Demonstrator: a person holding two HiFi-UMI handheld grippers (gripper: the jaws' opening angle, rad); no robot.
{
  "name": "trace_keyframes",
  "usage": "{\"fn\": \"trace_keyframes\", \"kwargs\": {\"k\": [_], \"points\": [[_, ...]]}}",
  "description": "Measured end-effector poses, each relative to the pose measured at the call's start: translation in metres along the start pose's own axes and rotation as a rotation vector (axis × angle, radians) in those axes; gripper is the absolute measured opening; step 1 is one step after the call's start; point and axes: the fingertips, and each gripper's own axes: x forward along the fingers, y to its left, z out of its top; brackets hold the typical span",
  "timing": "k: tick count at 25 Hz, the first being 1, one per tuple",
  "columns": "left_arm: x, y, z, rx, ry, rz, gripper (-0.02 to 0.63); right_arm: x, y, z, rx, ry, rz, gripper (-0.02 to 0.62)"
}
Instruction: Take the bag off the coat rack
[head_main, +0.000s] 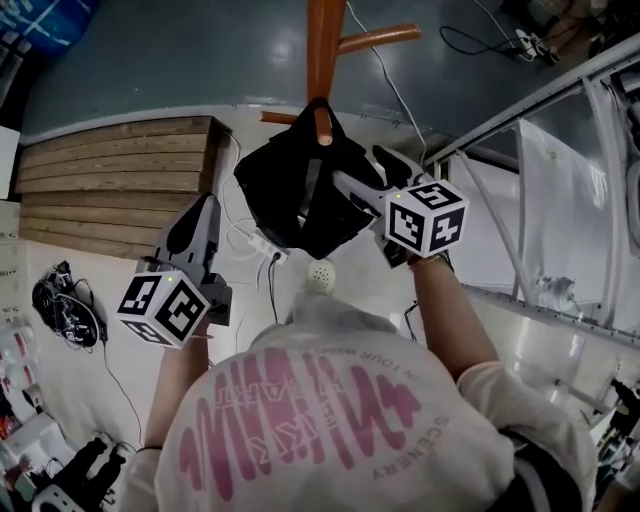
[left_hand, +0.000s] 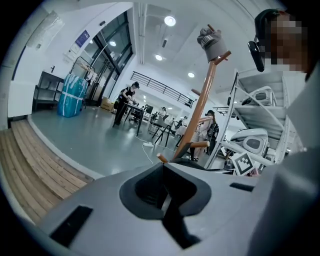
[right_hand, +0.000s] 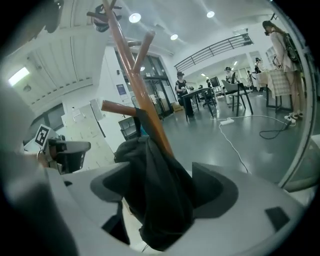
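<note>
A black bag (head_main: 295, 190) hangs from a peg of the orange wooden coat rack (head_main: 322, 50). My right gripper (head_main: 365, 175) reaches in from the right at the bag's side. In the right gripper view the bag (right_hand: 155, 200) lies between that gripper's (right_hand: 162, 182) wide-open jaws, under the rack's pole (right_hand: 145, 105). My left gripper (head_main: 205, 205) is left of the bag and apart from it. Its jaws are shut on nothing, seen in the left gripper view (left_hand: 162, 167), and point toward the rack (left_hand: 205, 107).
A wooden platform (head_main: 110, 185) lies on the floor at the left. A metal shelf frame (head_main: 530, 130) stands at the right. A power strip with cable (head_main: 262, 243) lies under the bag. People sit at tables (left_hand: 127, 100) far across the hall.
</note>
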Motion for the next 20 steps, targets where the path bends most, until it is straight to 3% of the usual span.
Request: {"fn": "trace_keyframes", "kwargs": {"k": [4, 8, 13, 17, 20], "points": [[0.006, 0.006, -0.001, -0.004, -0.001, 0.041, 0.005, 0.014, -0.005, -0.015, 0.004, 0.07, 0.029, 0.382], [0.02, 0.009, -0.007, 0.008, 0.007, 0.083, 0.005, 0.02, -0.015, -0.018, 0.045, 0.072, 0.051, 0.348], [0.029, 0.009, -0.01, 0.0, -0.006, 0.09, 0.005, 0.023, -0.019, -0.02, 0.041, 0.099, 0.1, 0.365], [0.033, 0.014, -0.01, 0.047, -0.009, 0.133, 0.005, 0.026, -0.026, -0.021, 0.065, 0.116, 0.106, 0.356], [0.04, 0.011, -0.006, 0.068, -0.014, 0.099, 0.006, 0.027, -0.029, -0.021, 0.061, 0.134, 0.101, 0.319]]}}
